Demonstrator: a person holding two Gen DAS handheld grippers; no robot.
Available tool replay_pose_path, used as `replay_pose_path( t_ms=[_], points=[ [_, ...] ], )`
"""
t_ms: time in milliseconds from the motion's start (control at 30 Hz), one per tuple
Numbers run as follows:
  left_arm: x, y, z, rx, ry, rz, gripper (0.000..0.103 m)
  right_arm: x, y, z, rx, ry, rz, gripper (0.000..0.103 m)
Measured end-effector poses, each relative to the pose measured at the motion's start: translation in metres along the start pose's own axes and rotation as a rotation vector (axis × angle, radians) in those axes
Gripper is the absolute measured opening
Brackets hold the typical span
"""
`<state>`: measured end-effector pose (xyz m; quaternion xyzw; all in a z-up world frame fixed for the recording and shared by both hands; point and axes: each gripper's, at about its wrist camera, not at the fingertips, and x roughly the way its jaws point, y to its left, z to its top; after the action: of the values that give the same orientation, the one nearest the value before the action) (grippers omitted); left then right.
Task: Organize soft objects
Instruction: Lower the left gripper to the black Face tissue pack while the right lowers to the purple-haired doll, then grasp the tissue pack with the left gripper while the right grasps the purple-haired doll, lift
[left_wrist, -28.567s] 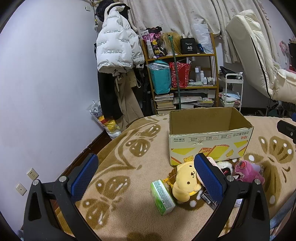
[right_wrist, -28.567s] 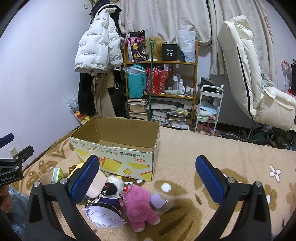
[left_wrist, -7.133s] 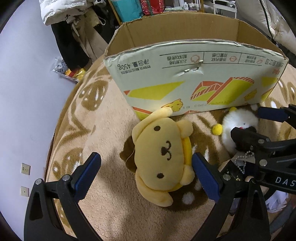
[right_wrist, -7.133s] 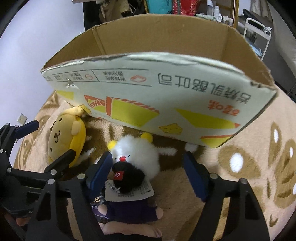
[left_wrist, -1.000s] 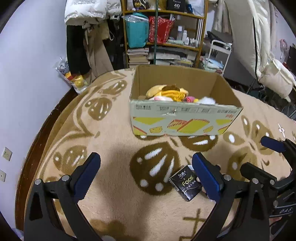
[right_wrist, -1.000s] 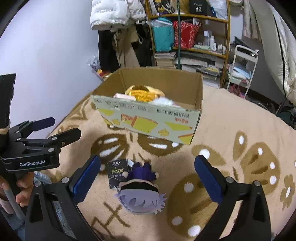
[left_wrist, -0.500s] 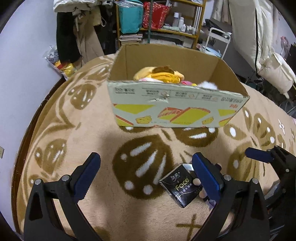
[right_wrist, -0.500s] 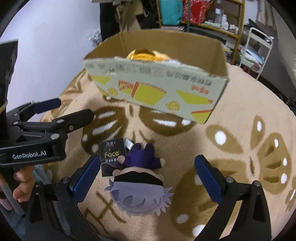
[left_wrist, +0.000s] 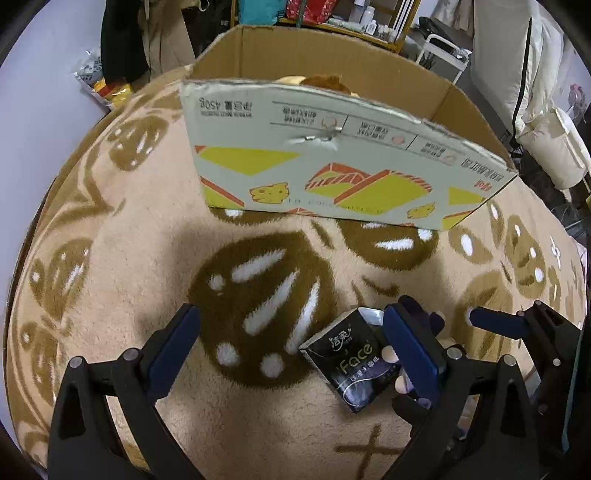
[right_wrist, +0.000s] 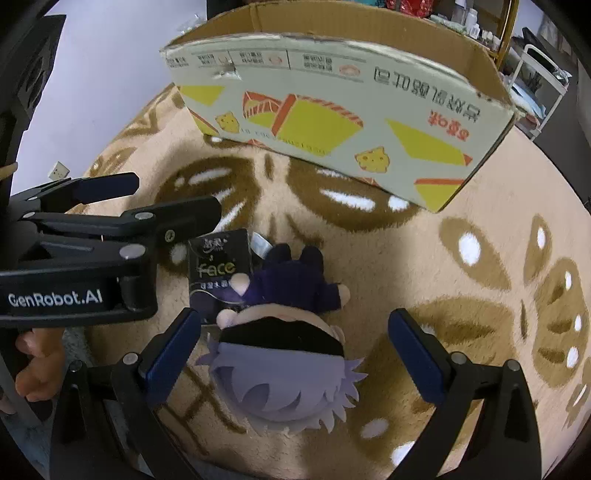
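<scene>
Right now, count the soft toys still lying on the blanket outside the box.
1: the purple-haired plush doll, lying between the open right tongs, its arm over the black tissue pack. Others may be hidden behind the cardboard box.

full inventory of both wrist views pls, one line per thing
cardboard box: 1, tan with yellow and orange print, on blanket, far side
plush in box: count unclear, yellow-brown, just showing above the rim
doll: 1, lilac hair, dark purple outfit, lying between the right tongs' fingers
tissue pack: 1, black, beside the doll, under its arm
blanket: 1, beige with brown pattern, under everything
shelving, clothes, white chair: background
left tongs: open, over the blanket
right tongs: open, straddling the doll's head
</scene>
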<state>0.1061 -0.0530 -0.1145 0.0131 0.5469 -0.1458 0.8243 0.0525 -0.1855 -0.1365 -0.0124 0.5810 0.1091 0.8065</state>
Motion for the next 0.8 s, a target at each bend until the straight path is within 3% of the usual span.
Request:
replay_pose_path(
  t_ms=[300,800],
  points=[
    [0.014,-0.009,0.000,0.043,0.040,-0.002,0.098,0.011,-0.004,-0.004,0.024,0.063,0.037,0.089],
    [0.038,-0.028,-0.003,0.092,0.120,0.013,0.098,0.026,-0.001,-0.003,0.037,0.126,0.058,0.087]
  ],
)
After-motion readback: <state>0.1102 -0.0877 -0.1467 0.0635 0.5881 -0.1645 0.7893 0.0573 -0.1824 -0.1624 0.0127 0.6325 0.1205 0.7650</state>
